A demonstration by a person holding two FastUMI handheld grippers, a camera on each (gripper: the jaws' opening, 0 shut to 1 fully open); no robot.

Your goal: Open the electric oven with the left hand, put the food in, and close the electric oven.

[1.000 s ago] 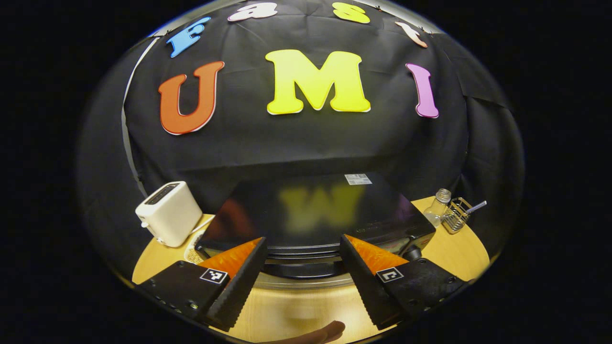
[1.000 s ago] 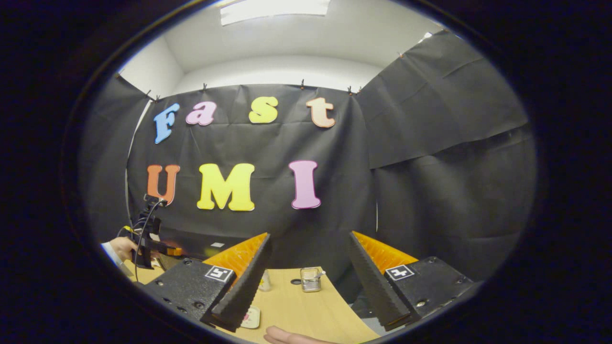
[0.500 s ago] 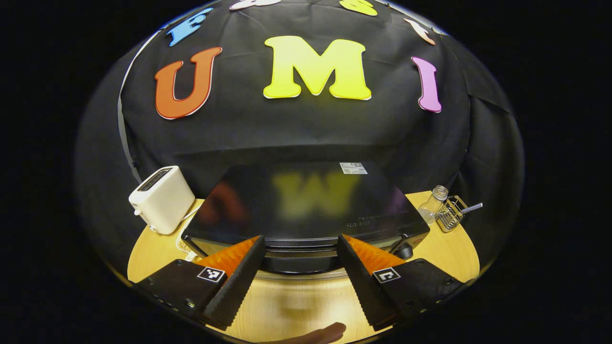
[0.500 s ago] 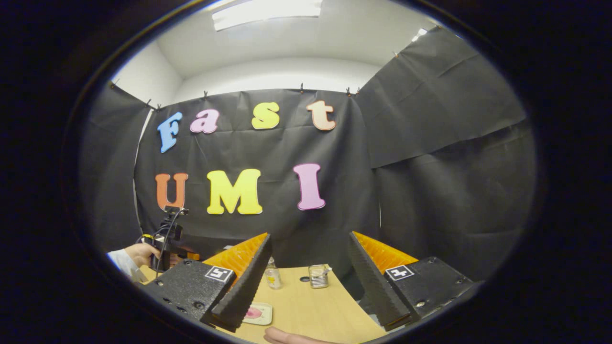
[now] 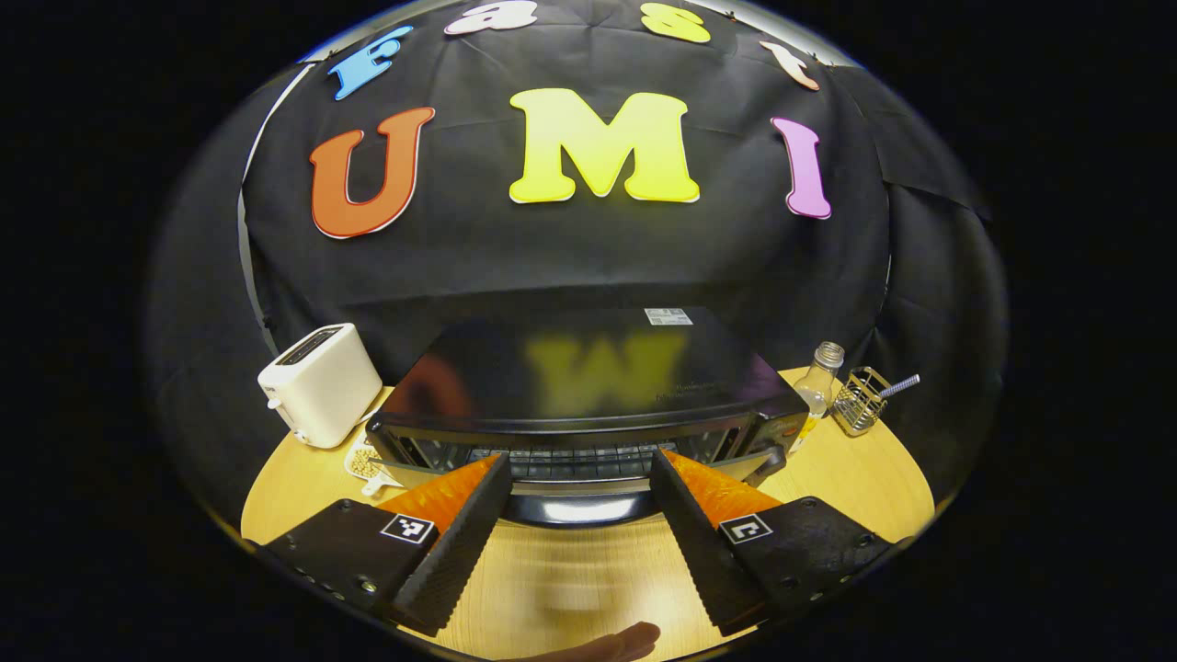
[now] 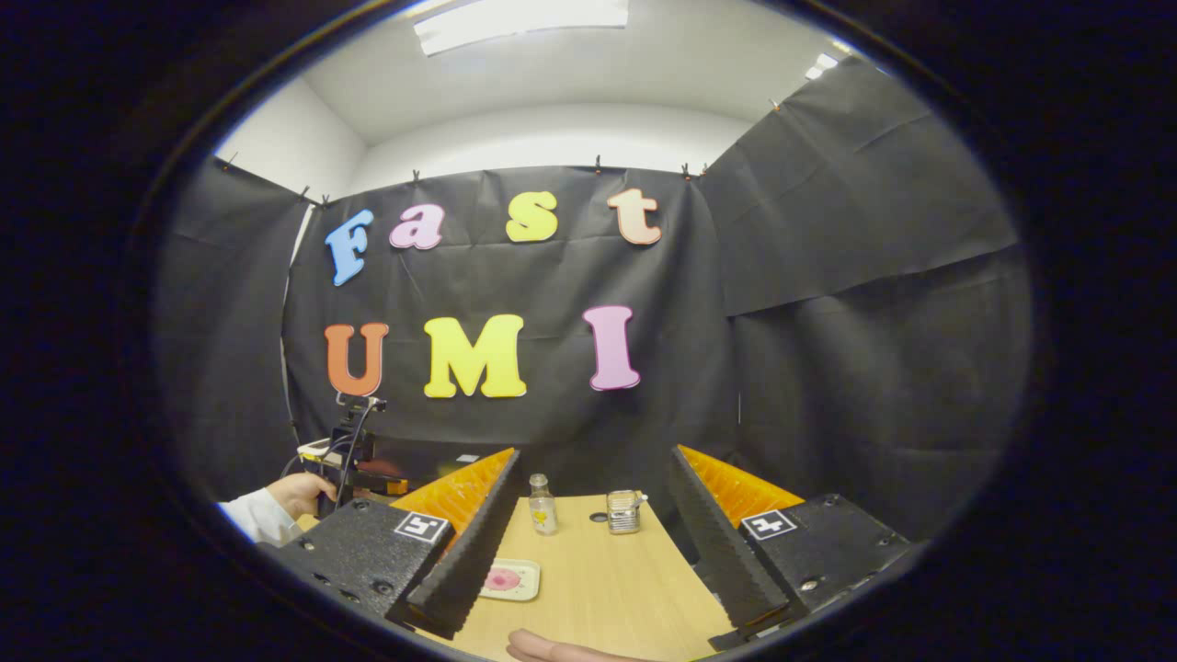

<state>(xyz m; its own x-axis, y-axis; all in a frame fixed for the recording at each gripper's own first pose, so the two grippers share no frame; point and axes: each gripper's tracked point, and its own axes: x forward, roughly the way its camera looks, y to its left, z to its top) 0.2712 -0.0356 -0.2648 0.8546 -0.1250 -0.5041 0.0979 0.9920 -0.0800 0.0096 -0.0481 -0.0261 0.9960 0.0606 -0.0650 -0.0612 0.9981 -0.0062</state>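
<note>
I am holding my left gripper (image 5: 577, 515) spread before the glossy black electric oven (image 5: 588, 395), centre frame. My right gripper (image 6: 593, 533) is hovering spread over the wooden table (image 6: 607, 588), lower centre.

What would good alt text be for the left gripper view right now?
The open left gripper hangs just in front of the black electric oven, fingers either side of its door handle without gripping. A white toaster stands left of the oven; a glass bottle and wire basket stand right.
</note>
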